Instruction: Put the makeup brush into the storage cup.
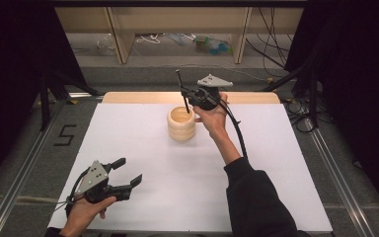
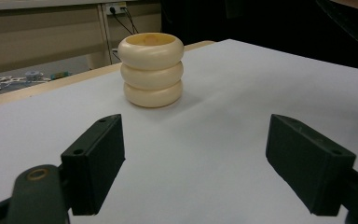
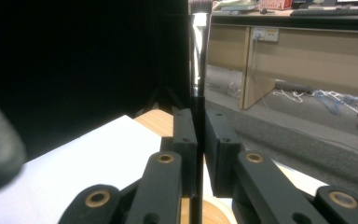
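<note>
A cream holder (image 1: 181, 124) made of three stacked rings stands upright at the middle back of the white table top (image 1: 256, 163). My right gripper (image 1: 187, 95) hangs just above its far right rim, shut on a thin black rod (image 1: 180, 88). The rod stands nearly upright, its lower end dipping into the holder's mouth. In the right gripper view the rod (image 3: 198, 70) is pinched between the pads of that gripper (image 3: 199, 149), with the holder's rim (image 3: 216, 212) below. My left gripper (image 1: 128, 174) rests open at the front left. From it (image 2: 196, 158) the holder (image 2: 151, 70) stands ahead.
The table's wooden back edge (image 1: 128, 97) lies behind the holder. Beyond it are bench legs (image 1: 121, 42), loose cables and clutter on the floor. Dark stands flank both sides, and a "5" mark (image 1: 65, 135) is on the floor at left.
</note>
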The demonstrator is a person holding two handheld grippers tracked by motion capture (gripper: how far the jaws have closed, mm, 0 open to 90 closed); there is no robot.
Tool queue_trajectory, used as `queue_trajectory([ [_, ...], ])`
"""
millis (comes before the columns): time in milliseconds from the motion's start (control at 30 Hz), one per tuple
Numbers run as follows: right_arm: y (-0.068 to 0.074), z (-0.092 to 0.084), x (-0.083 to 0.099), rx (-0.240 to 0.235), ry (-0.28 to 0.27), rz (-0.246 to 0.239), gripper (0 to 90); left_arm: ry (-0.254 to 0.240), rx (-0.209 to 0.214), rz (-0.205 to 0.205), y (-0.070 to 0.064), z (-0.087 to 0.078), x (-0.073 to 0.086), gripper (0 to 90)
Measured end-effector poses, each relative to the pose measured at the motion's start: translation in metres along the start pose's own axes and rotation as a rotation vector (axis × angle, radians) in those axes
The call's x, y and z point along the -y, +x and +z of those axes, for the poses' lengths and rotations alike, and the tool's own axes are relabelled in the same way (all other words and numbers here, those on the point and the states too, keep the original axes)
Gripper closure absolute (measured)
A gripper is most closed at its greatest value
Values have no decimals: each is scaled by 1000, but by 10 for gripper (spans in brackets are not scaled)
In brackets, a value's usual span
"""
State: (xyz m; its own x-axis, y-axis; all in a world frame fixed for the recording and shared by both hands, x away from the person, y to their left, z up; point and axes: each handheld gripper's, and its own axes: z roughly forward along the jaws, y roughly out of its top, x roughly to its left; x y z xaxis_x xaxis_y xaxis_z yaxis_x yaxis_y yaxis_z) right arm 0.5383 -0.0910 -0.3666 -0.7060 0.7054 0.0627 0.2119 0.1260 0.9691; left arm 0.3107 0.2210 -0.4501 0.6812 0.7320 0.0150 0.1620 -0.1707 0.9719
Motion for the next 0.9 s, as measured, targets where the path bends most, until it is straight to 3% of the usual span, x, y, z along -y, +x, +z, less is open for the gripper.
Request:
queue_trajectory([
  [167, 8, 11, -5, -8, -26, -13, 839, -2, 0, 5, 1, -1, 0, 193],
  [333, 7, 15, 2, 3, -7, -3, 839, -4, 0, -10, 0, -1, 0, 193],
  [367, 5, 17, 6, 0, -4, 25, 839, -3, 1, -9, 0, -1, 0, 193],
  [433, 4, 17, 7, 2, -5, 35, 839, -3, 1, -9, 0, -1, 0, 193],
  [667, 2, 20, 13, 9, -5, 31, 840, -4, 0, -2, 0, -1, 0, 193],
  [900, 1, 21, 25, -3, -14, 84, 839, 1, 0, -7, 0, -1, 0, 193],
])
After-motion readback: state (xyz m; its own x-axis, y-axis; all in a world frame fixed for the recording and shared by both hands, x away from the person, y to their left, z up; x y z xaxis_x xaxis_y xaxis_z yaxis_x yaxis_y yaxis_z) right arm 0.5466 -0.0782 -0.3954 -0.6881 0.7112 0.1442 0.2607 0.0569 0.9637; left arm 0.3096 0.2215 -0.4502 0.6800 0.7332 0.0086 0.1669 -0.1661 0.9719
